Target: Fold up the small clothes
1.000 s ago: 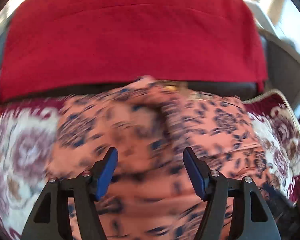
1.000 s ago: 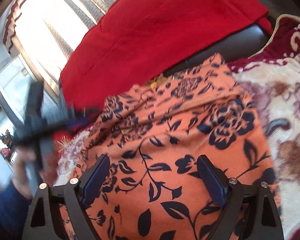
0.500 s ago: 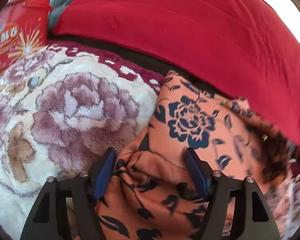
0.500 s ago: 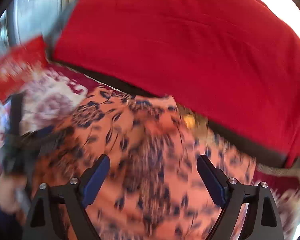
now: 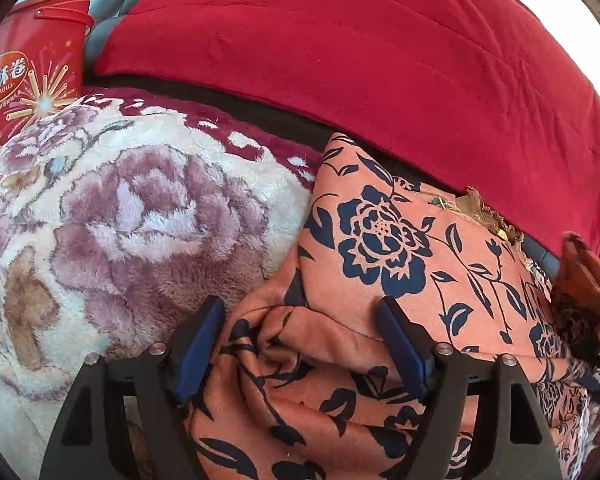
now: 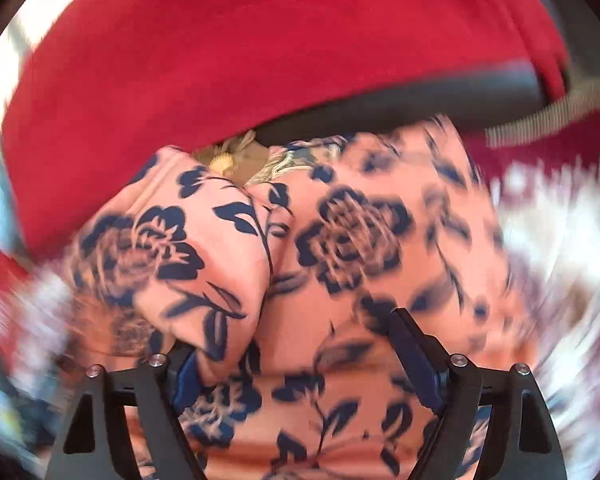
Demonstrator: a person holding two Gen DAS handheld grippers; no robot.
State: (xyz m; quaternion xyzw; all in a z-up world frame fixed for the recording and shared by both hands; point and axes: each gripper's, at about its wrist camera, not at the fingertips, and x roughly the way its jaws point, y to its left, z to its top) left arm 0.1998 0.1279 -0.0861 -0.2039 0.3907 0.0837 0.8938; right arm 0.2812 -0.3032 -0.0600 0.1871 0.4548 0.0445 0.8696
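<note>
The salmon garment with a navy flower print [image 5: 380, 232] lies bunched on the plush blanket, its left edge folded up in a ridge. My left gripper [image 5: 300, 304] hangs over that edge. Its jaws are opening, with crumpled cloth between the blue pads and no pinch showing. In the blurred right wrist view the same garment [image 6: 352, 232] has a flap folded in over its left part. My right gripper [image 6: 292, 332] is low over the cloth, its jaws closing slightly but still wide. The flap covers the tip of its left finger, and the pads press on nothing.
A red cover [image 5: 340, 60] drapes the sofa back behind the garment, with a dark seat gap [image 6: 380, 112] below it. The cream and mauve flowered blanket [image 5: 140, 216] spreads to the left. A red egg-roll tin [image 5: 28, 72] stands at the far left.
The left gripper went from the garment's middle down to its left edge and widened. The right gripper swept sideways across the cloth. The garment's left side now lies folded inward.
</note>
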